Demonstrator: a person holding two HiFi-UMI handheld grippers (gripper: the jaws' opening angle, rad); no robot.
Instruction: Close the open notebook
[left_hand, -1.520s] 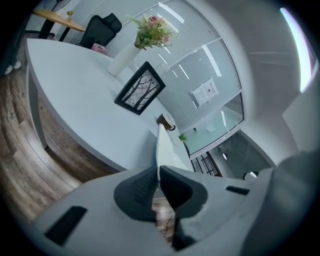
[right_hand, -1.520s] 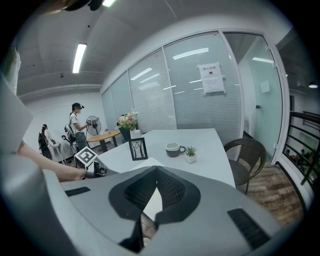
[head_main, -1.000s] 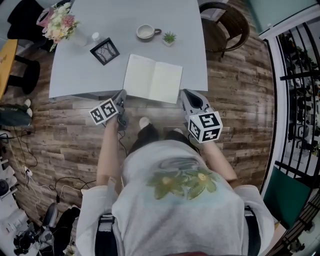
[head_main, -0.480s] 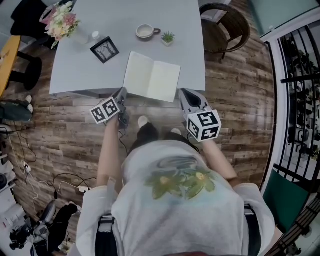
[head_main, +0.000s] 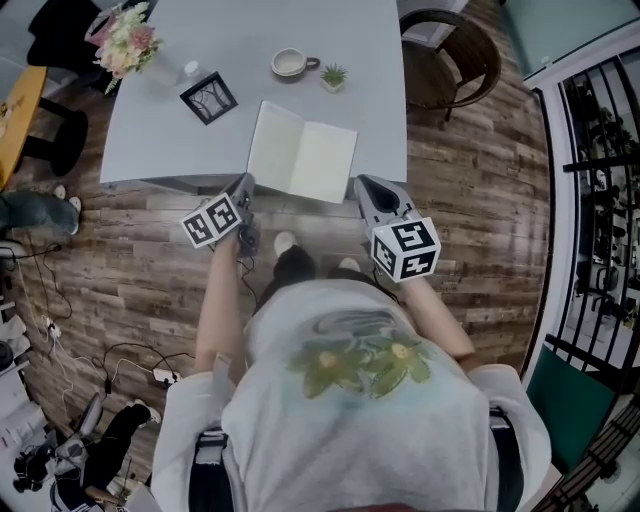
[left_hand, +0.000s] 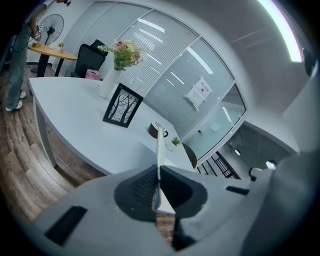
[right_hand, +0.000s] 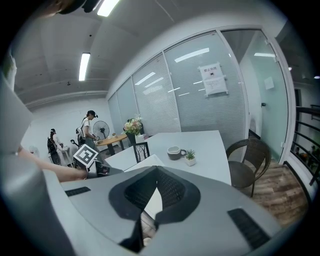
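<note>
Both jaws of the left gripper (left_hand: 159, 169) are pressed together on a thin white leaf of the notebook (head_main: 300, 155). The leaf shows edge-on between them, at the notebook's near left corner. The right gripper (right_hand: 156, 168) has its jaws together with nothing between them. It hangs just beside the notebook's near right corner, and whether it touches it cannot be told. The notebook is spread open at the middle of the near edge of the table (head_main: 180, 150). Toward the far edge stand a picture frame (head_main: 209, 98), a cup (head_main: 291, 63) and a small potted plant (head_main: 336, 76). A vase of flowers (head_main: 125, 45) sits at the far left corner.
</note>
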